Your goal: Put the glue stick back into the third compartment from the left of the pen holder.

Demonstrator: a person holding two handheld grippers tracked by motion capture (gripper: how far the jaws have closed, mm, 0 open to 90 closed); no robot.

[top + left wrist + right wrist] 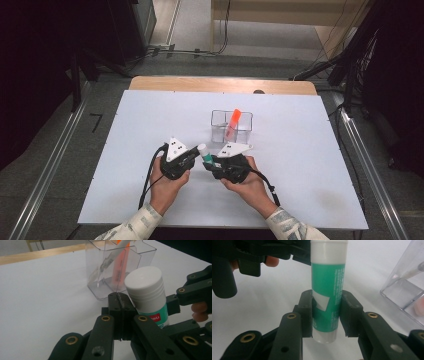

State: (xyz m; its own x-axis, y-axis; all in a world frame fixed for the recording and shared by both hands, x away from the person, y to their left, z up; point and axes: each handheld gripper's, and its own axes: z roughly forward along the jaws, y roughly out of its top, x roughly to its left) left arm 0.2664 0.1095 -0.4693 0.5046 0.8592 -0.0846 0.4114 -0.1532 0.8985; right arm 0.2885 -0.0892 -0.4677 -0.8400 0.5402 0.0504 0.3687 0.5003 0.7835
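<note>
Table (150, 150) comes first as the largest thing: a flat, matte white top with a bare wooden strip along its far edge, hard and smooth enough that a round thing would likely roll on it. Next in size is the clear plastic organizer (231, 126), standing just beyond the middle of the table, thin-walled, square-cornered and split into compartments; an orange marker (234, 121) leans inside one of them, and the left gripper view shows a white pen (112, 257) slanted beside it. Near of it, the two hands meet. The right gripper (325, 315) has its jaws clamped on the lower green body of the glue stick (327, 287), which is held clear of the table between the two grippers, just near and left of the organizer. The left gripper (119, 302) has its jaws pressed together on nothing, its tips just beside the stick's white cap (146, 285).

The glue stick is a small, stiff plastic cylinder, probably very light, with a glossy printed label that looks slippery and a ribbed cap that offers better purchase. I judge it sturdy rather than fragile; the sound grip is across the barrel, as now, with the ridged cap the place for the other gripper to take hold.
</note>
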